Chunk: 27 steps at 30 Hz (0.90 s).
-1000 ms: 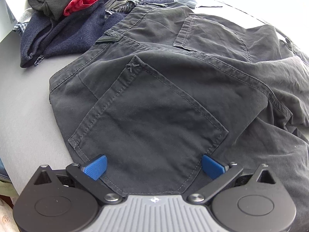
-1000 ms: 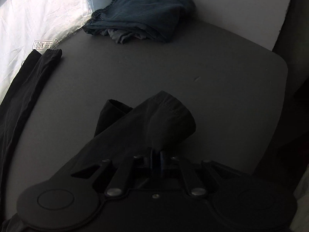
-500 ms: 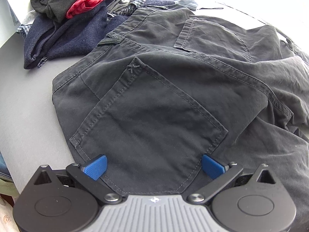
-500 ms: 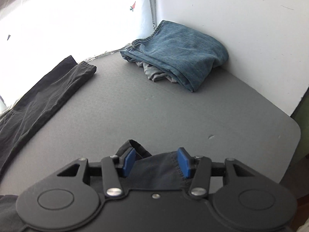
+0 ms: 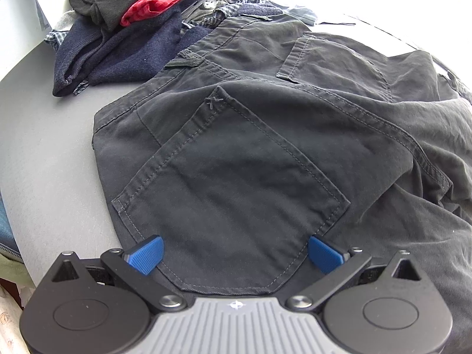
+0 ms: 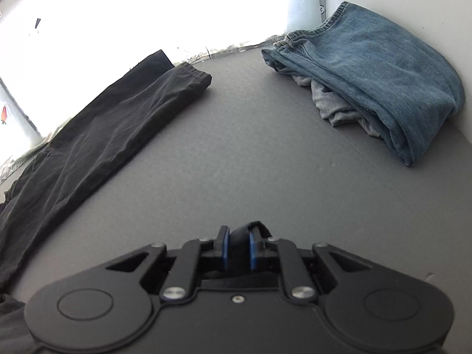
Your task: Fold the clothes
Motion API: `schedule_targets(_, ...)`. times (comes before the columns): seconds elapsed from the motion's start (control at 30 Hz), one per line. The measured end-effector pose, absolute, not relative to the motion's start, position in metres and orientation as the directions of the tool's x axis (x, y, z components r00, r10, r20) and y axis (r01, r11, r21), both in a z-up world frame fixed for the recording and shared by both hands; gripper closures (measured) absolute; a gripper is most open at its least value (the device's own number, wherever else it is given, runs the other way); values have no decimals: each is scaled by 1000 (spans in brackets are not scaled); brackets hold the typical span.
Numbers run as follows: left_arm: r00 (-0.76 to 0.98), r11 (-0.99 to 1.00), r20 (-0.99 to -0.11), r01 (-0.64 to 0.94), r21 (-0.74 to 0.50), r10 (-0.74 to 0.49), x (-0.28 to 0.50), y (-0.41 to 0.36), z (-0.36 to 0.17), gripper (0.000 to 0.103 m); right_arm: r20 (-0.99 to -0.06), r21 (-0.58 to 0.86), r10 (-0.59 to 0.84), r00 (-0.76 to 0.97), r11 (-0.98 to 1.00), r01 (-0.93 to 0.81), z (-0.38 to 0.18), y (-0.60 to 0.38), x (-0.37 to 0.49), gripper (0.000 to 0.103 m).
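Observation:
Black trousers (image 5: 265, 135) lie seat-up on the grey table (image 5: 50, 147), a back pocket just ahead of my left gripper (image 5: 234, 250). That gripper hovers open over the pocket, its blue pads (image 5: 146, 253) wide apart and gripping nothing. In the right wrist view my right gripper (image 6: 238, 246) is closing, and its pads press a small bunch of dark cloth (image 6: 240, 233), the end of a trouser leg. The other trouser leg (image 6: 103, 135) stretches flat along the left side, its hem toward the bright window.
A heap of unfolded clothes (image 5: 141, 29), navy, red check and grey, sits at the table's far left corner. Folded blue jeans (image 6: 383, 73) rest against the white wall at the far right. Bare grey table surface (image 6: 265, 147) lies between the leg and the jeans.
My right gripper opened around the leg end, then closed on it again, while swinging across the table and rolling. The left gripper stayed open over the pocket, barely shifting.

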State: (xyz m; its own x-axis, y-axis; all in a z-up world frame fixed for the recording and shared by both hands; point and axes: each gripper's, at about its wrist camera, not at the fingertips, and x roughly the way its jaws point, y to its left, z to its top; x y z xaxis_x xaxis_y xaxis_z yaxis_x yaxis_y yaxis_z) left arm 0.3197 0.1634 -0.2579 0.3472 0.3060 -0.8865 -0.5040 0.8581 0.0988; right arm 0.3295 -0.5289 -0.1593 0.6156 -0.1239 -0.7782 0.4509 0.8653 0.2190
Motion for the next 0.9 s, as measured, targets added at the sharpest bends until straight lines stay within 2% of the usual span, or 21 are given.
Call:
schedule_targets(0.1,329,844,-886,-524,116,326,321,161,-257,0,-633,393,-124,764,799,455,-127,-536,348,92)
schedule_targets(0.13,320,838,-887,-531,123,332,323,160,-256,0,-595,427,-148,790,775,467,-121,-538,353,90)
schedule_targets(0.17,312,835,-887,-534,132,340,324,158,-256,0,-570,442,-176,802,758,480,-116,-539,358,80)
schedule_targets(0.27,305,834,-882,-529,156,358,325,155,-256,0,-640,265,-280,716,794,547,-122,-537,371,74)
schedule_targets(0.33,309,832,-880,-533,155,362,323,155,-256,0,-670,196,-313,673,800,568,-130,-537,366,64)
schedule_targets(0.37,308,826,-880,-543,149,362,322,155,-256,0,-684,204,-314,659,784,586,-136,-541,357,55)
schedule_targets(0.4,307,822,-880,-550,148,364,322,155,-256,0,-697,211,-315,644,768,604,-143,-545,349,51)
schedule_targets(0.53,300,818,-870,-546,179,391,324,149,-255,0,-750,337,-273,602,625,704,-172,-561,307,45)
schedule_targets(0.67,294,819,-858,-530,221,422,326,143,-255,0,-737,475,-229,635,492,729,-188,-556,286,34)
schedule_targets(0.77,296,818,-844,-517,252,447,327,138,-254,0,-734,465,-213,645,535,706,-186,-541,302,27)
schedule_targets(0.9,309,812,-818,-506,290,485,325,130,-255,0,-769,375,-215,602,611,697,-181,-522,330,25)
